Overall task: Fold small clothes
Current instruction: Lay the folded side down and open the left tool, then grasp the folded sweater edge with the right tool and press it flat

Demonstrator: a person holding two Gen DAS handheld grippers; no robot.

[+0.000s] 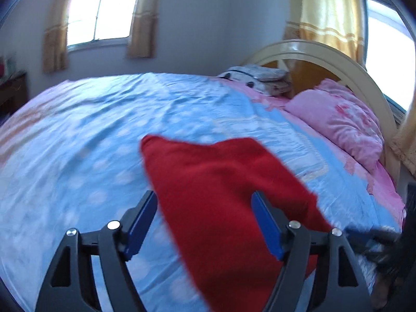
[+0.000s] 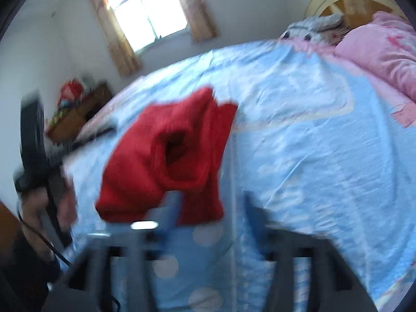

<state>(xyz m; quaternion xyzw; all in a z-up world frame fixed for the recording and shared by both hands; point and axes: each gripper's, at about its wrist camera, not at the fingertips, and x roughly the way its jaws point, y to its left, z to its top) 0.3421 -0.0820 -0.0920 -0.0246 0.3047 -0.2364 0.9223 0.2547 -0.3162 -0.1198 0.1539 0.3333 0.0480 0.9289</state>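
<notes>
A red knitted garment (image 1: 221, 195) spreads over the blue dotted bed sheet (image 1: 78, 143). My left gripper (image 1: 205, 210) is open, its blue pads (image 1: 145, 221) stand wide apart, and the red cloth runs loosely between them without being pinched. In the blurred right wrist view the garment (image 2: 166, 156) is bunched, with a dark opening in its middle. My right gripper (image 2: 213, 208) is open just below it, and its left finger overlaps the cloth's lower edge. Whether the garment rests fully on the bed I cannot tell. The left gripper (image 2: 39, 150) and the hand (image 2: 33, 208) holding it show at the left edge.
A pink pillow (image 1: 338, 130) lies against the cream curved headboard (image 1: 312, 54) at the right, with a grey soft bundle (image 1: 260, 78) beside it. A wooden bedside cabinet (image 2: 78, 114) with red items stands past the bed's far left. Curtained windows (image 1: 98, 13) are behind.
</notes>
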